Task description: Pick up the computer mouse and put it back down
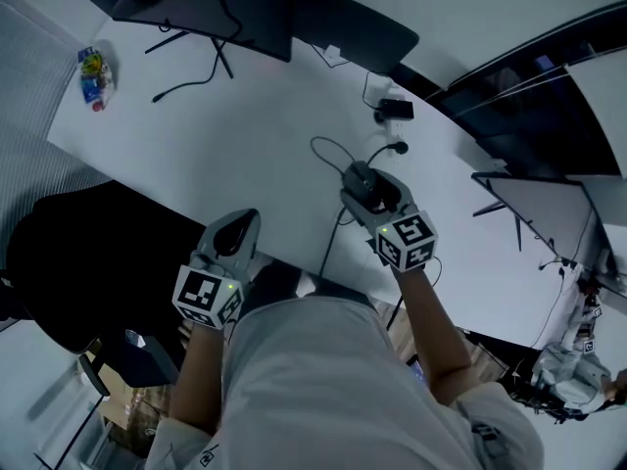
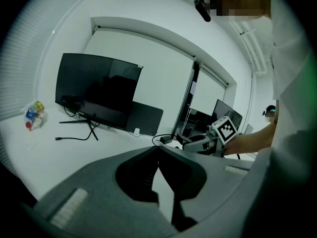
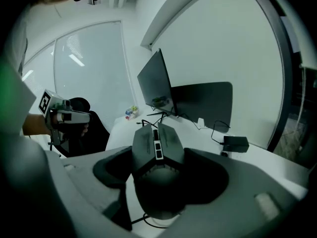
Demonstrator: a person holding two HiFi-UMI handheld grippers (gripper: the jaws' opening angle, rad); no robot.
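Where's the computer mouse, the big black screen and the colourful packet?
computer mouse (image 3: 157, 165), right gripper view, middle of its top
black screen (image 2: 94, 90), left gripper view, middle of the glass
colourful packet (image 1: 93, 74), head view, its middle

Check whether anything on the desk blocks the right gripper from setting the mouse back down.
Nothing visible does. The right gripper holds the computer mouse over bare white desk; only its own cable trails beneath, and the black adapter lies farther back.

Your white surface (image 1: 225, 155) fills the head view, with a dark monitor (image 1: 211, 3) at 12 o'clock and a second screen (image 1: 544, 204) at 3 o'clock. A black office chair (image 1: 88, 262) stands at 8 o'clock, just beside the surface's edge.
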